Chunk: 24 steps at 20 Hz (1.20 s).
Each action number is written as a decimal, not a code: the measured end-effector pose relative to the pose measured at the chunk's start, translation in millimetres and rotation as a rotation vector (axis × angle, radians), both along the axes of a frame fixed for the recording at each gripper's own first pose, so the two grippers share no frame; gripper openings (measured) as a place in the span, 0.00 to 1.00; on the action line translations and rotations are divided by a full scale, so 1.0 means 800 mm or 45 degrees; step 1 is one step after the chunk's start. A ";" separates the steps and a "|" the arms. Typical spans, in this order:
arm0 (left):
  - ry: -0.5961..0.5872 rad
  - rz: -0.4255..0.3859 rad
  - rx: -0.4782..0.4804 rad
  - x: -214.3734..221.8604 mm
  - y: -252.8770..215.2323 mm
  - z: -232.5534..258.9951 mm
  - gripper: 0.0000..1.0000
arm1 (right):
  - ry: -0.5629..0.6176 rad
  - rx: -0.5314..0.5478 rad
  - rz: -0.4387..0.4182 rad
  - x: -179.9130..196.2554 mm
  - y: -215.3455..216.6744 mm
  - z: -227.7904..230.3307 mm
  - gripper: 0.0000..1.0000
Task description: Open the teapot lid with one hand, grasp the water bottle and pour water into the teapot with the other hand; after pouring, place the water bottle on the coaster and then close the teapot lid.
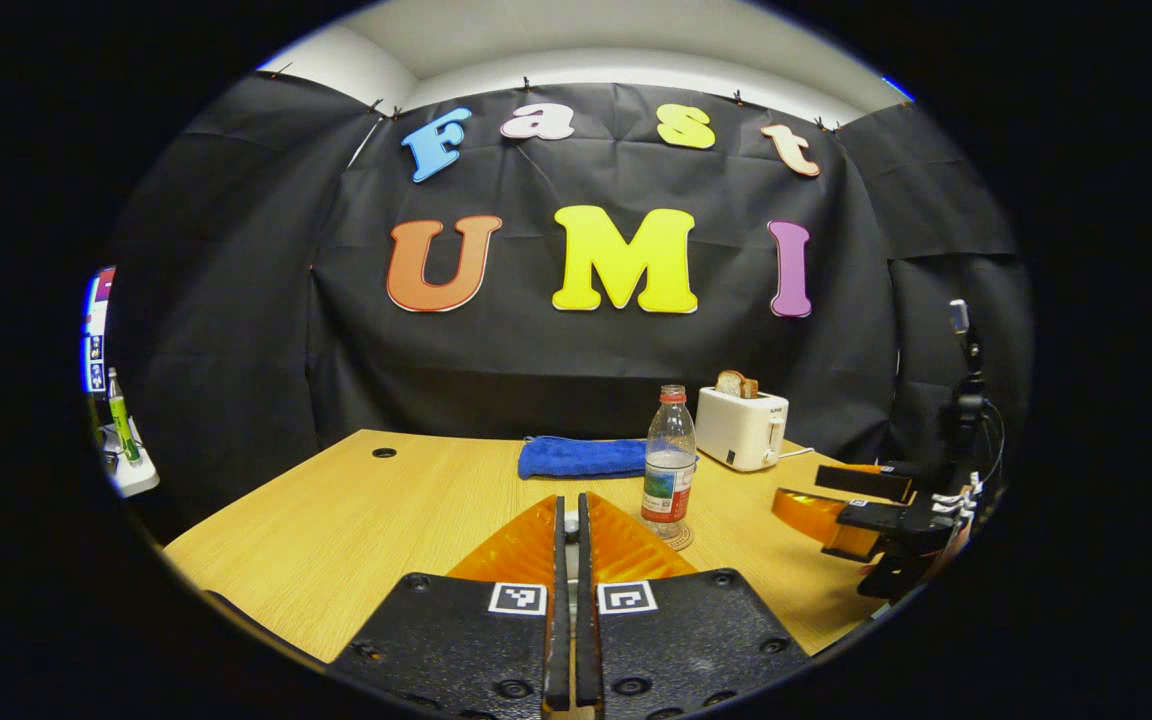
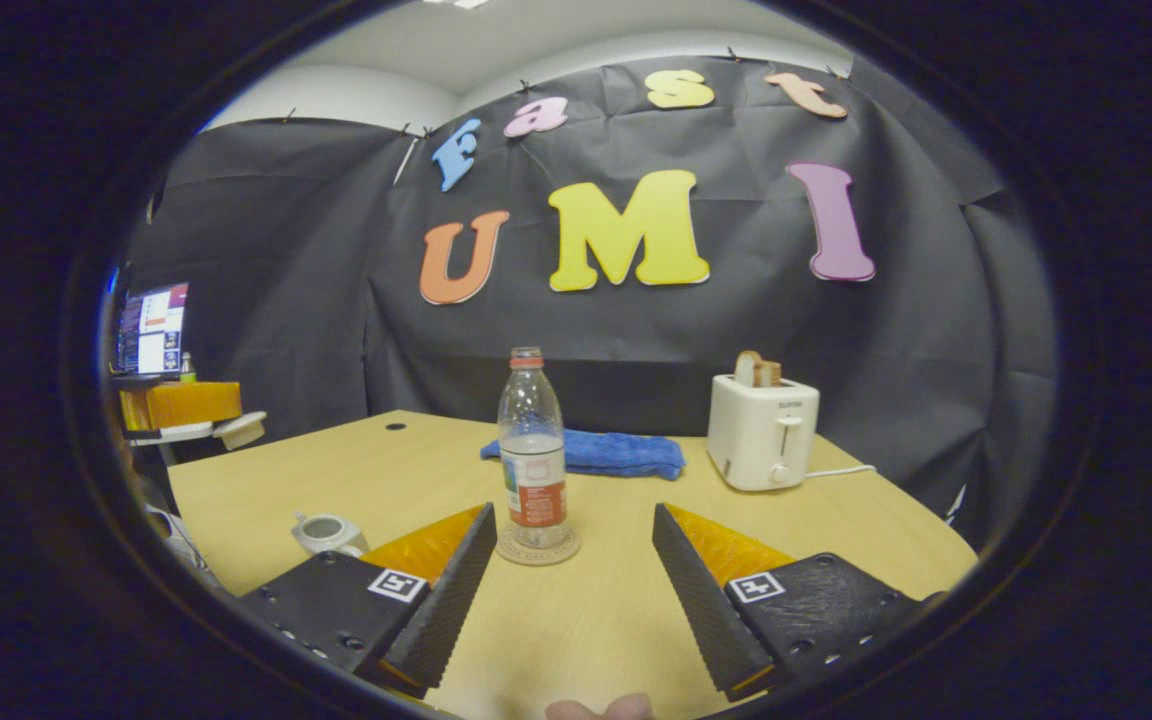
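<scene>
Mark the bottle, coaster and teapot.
bottle (image 2: 533,490), right gripper view, on its label.
coaster (image 2: 564,549), right gripper view, on the rim right of the bottle's base.
teapot (image 2: 328,535), right gripper view, on its body beside the near finger.

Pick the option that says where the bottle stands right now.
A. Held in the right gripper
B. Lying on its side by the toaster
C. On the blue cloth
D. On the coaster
D: the bottle stands upright on the round coaster, in front of the blue cloth and apart from the toaster, with the open right gripper not touching it.
</scene>
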<state>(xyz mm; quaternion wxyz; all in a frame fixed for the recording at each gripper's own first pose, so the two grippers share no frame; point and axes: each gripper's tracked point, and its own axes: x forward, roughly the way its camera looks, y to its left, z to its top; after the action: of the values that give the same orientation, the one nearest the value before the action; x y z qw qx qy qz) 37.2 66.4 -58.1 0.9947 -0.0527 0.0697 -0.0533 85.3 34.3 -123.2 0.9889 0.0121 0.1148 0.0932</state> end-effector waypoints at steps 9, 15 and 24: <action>0.141 0.042 -0.059 0.026 -0.015 -0.077 0.05 | -0.074 -0.060 -0.126 -0.053 -0.076 0.006 0.94; 0.179 0.056 -0.049 0.031 -0.015 -0.099 0.05 | -0.040 -0.043 -0.152 -0.055 -0.087 -0.007 0.94; 0.199 0.073 -0.046 0.034 -0.011 -0.115 0.05 | -0.055 -0.067 -0.152 -0.059 -0.090 -0.010 0.94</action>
<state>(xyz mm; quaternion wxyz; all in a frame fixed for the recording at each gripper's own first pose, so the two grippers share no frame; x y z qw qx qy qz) 64.1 57.2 -150.1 0.9862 -0.0767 0.1448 -0.0218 37.8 -37.8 -131.1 0.9949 -0.0090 0.0951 0.0314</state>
